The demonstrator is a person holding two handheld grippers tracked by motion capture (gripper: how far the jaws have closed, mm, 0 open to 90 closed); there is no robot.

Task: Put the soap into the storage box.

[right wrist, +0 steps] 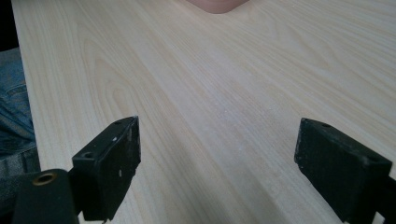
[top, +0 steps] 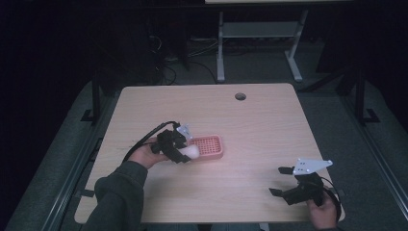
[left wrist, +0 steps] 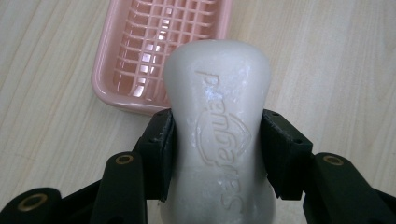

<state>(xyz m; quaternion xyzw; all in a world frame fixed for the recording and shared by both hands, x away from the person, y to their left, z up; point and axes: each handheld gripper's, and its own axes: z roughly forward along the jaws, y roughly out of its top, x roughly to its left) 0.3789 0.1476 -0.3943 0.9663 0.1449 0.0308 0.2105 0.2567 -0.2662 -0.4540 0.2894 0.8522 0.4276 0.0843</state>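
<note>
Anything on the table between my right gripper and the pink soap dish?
Nothing: bare wood runs from the open right gripper to the soap dish in the high view. The right gripper view shows the same bare table.

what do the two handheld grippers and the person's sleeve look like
Both grippers, left gripper and right gripper, are black with blocky jaw pads, brass-ringed screw holes and a grey three-cornered plate on top. A black cable trails from the left. The sleeve is dark grey-green.
</note>
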